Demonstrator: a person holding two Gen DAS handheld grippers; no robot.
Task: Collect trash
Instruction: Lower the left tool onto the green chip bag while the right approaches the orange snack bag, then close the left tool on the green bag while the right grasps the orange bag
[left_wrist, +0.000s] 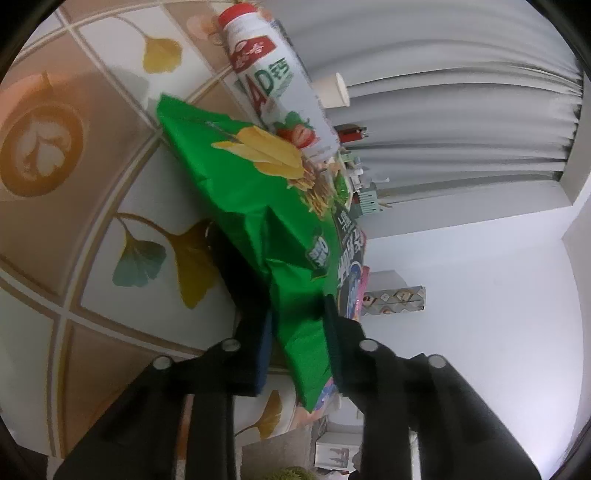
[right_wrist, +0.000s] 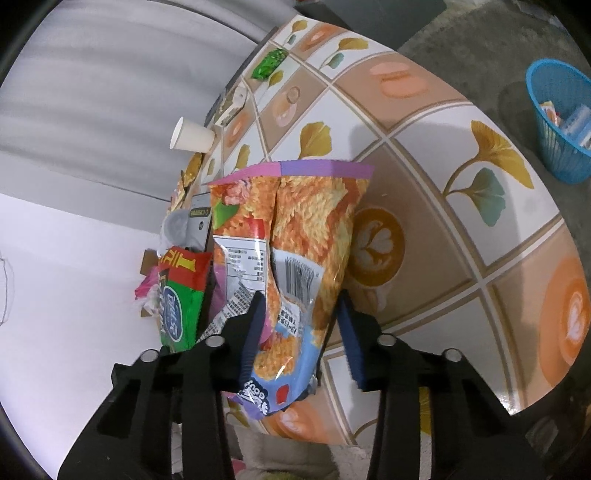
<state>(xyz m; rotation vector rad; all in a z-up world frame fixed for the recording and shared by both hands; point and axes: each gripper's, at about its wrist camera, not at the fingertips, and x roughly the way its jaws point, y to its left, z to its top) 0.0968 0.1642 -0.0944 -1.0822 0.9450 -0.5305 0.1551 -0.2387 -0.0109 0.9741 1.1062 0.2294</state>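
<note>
In the left wrist view my left gripper is shut on a green snack bag, its fingers pinching the bag's lower part over the patterned tablecloth. A white drink bottle with a red cap lies just beyond the bag. In the right wrist view my right gripper has its fingers on both sides of an orange snack bag with a purple top edge, closed on its lower part. A red and green packet lies to its left.
A blue mesh bin with some trash inside stands on the floor at the right. A paper cup, a small green wrapper and other clutter sit at the table's far side. Curtains and a white wall lie behind.
</note>
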